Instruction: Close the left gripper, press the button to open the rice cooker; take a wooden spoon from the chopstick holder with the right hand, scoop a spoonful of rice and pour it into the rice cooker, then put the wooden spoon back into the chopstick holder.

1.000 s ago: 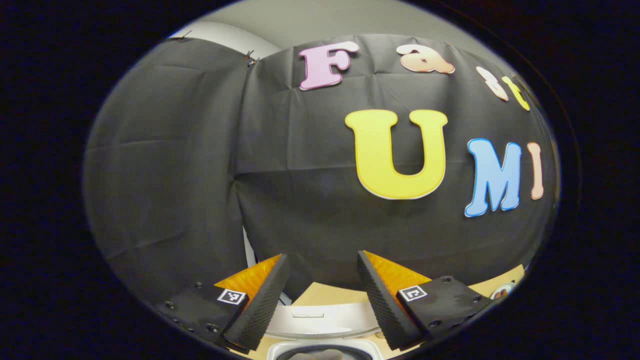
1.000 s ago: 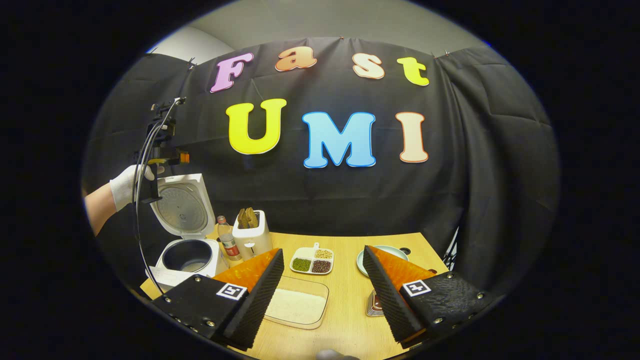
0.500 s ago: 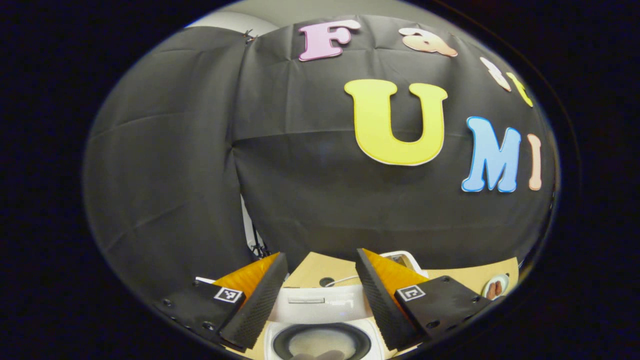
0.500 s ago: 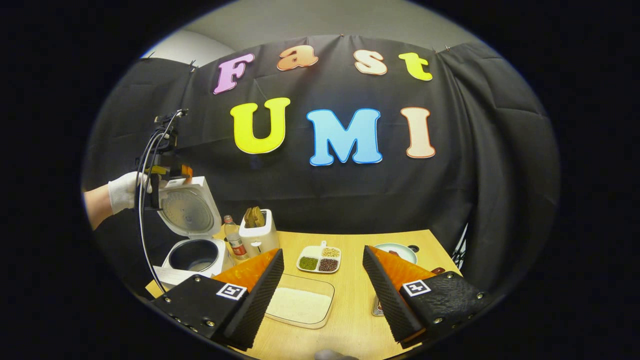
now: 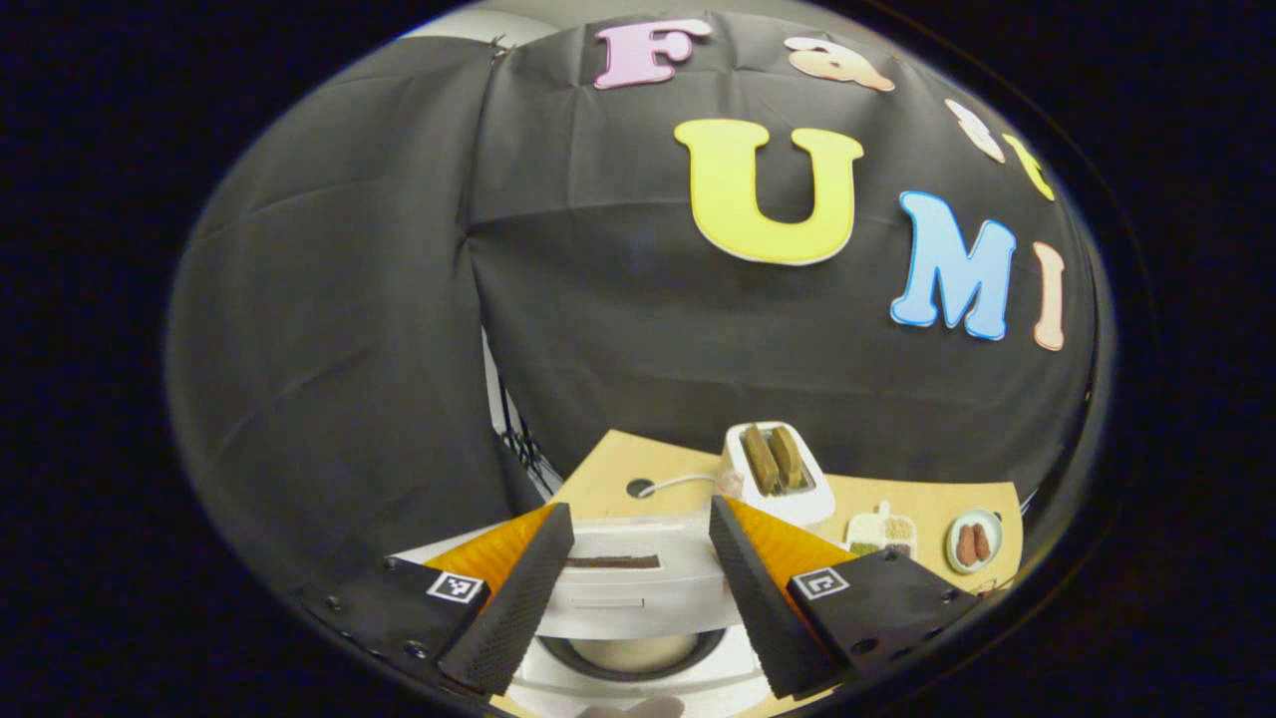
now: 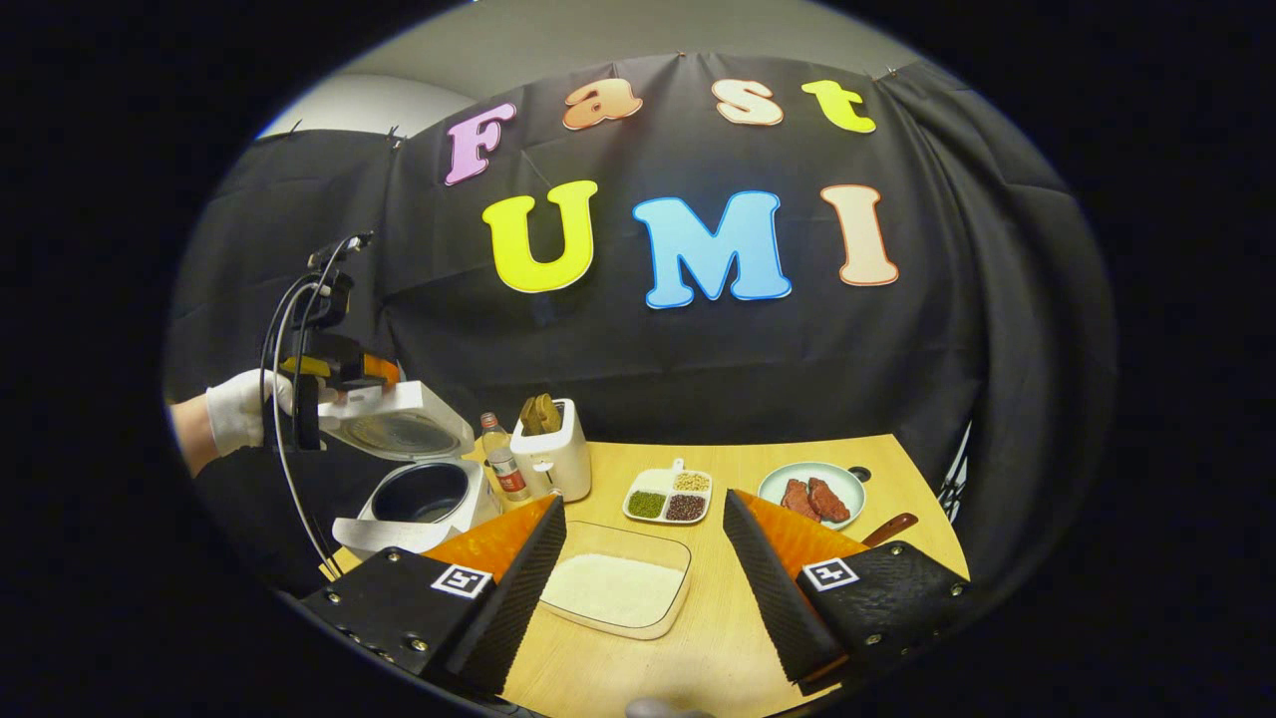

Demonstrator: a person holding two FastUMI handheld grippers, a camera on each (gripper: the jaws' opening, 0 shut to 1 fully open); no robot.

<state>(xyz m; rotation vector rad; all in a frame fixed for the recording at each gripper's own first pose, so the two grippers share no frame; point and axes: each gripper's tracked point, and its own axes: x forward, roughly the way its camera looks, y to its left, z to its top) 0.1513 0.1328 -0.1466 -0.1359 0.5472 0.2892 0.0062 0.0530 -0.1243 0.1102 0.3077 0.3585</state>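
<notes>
I note black cloth (image 6: 638,379) draped as the booth's back and side walls, creased, pinned along its top edge. Above it I see a plain grey wall (image 6: 558,50). A light wooden desk (image 6: 718,618) stands before the cloth, evenly lit.

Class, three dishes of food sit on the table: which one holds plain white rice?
The clear rectangular tray, nearest the right gripper; the divided dish holds beans and the round plate holds meat.
</notes>
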